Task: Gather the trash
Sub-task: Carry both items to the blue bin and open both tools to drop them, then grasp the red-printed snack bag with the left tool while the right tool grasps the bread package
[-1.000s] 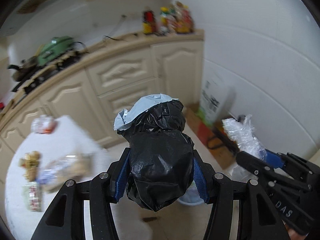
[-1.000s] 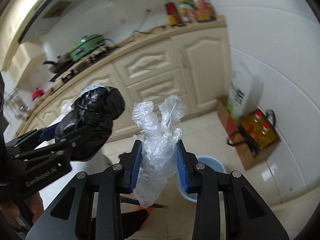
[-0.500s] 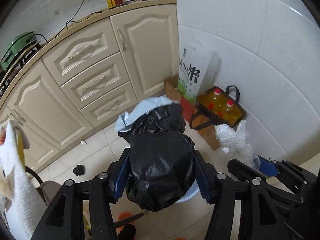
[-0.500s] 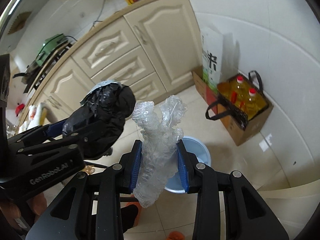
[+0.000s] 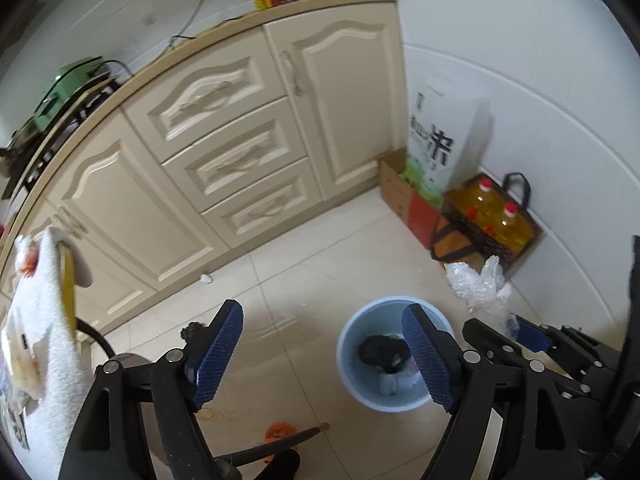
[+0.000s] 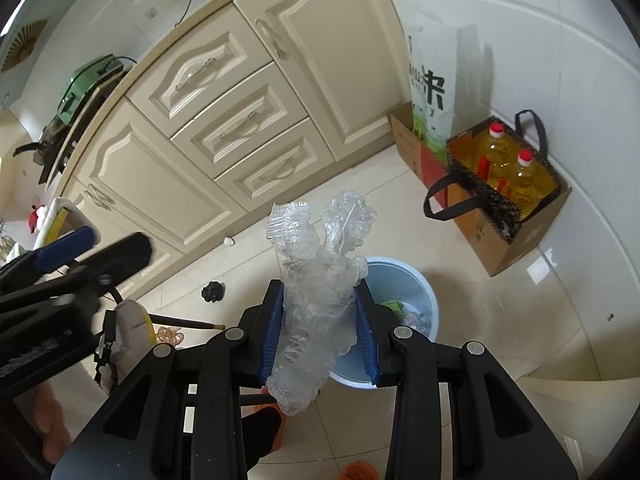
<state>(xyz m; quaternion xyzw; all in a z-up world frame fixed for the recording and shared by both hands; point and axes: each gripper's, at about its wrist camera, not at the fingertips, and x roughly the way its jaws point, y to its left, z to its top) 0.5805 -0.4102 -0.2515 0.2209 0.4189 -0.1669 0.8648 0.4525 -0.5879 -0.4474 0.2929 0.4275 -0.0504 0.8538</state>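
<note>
A light blue trash bin [image 5: 352, 360] stands on the tiled floor; it also shows in the right wrist view [image 6: 416, 284]. A black plastic bag [image 5: 380, 354] lies inside it. My left gripper [image 5: 324, 356] is open and empty above the floor, just left of the bin. My right gripper [image 6: 318, 332] is shut on a crumpled clear plastic wrap [image 6: 316, 280], held above the bin's near rim. The wrap also shows in the left wrist view [image 5: 480, 288].
Cream kitchen cabinets [image 5: 240, 148] run along the back. A rice bag [image 6: 432, 76] in a cardboard box and a carton with two oil bottles [image 6: 508, 172] stand by the white wall. A white-clothed table edge [image 5: 44, 320] is at the left. A small black object [image 6: 212, 291] lies on the floor.
My left gripper has opened and the black bag has dropped into the bin. Both grippers have tilted down over the bin. The right gripper still holds the clear wrap.
</note>
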